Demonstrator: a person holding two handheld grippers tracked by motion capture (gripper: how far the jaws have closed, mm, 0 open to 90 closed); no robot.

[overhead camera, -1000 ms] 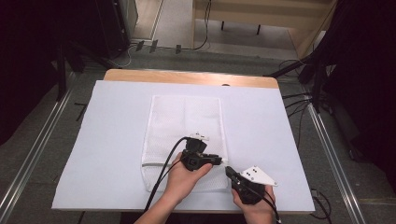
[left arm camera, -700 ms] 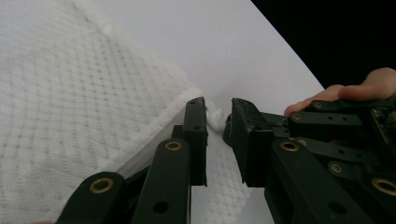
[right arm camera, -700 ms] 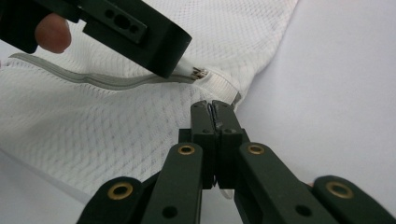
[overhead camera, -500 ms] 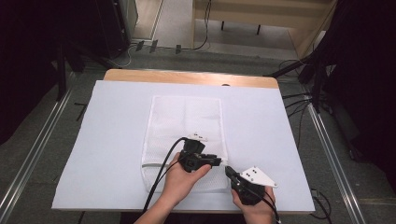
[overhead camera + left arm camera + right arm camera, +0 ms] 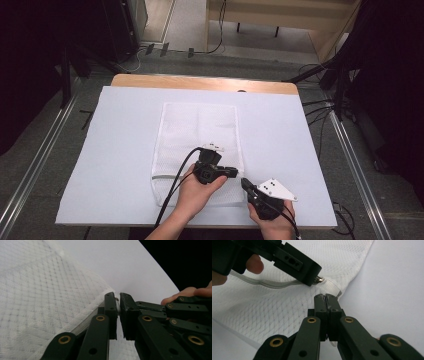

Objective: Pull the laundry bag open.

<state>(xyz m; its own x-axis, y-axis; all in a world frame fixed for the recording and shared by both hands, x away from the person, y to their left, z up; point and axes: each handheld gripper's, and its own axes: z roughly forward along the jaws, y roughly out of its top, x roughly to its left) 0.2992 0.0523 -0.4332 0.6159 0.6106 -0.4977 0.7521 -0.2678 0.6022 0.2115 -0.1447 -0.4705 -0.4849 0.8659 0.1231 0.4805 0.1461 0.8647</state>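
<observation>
Pinching the mesh bag edge, left gripper and right gripper, white sheet beneath.

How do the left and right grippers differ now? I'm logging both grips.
The left gripper lies over the white mesh laundry bag, its jaws pinching the zipper pull; the right gripper sits off the bag's corner, jaws shut on its edge. Only the right carries a grey plate. Both are black and hand-held.

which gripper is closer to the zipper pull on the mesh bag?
Left. The left gripper grips the zipper pull at the mesh bag edge; the right gripper pinches the bag's corner tab just beside it.
</observation>
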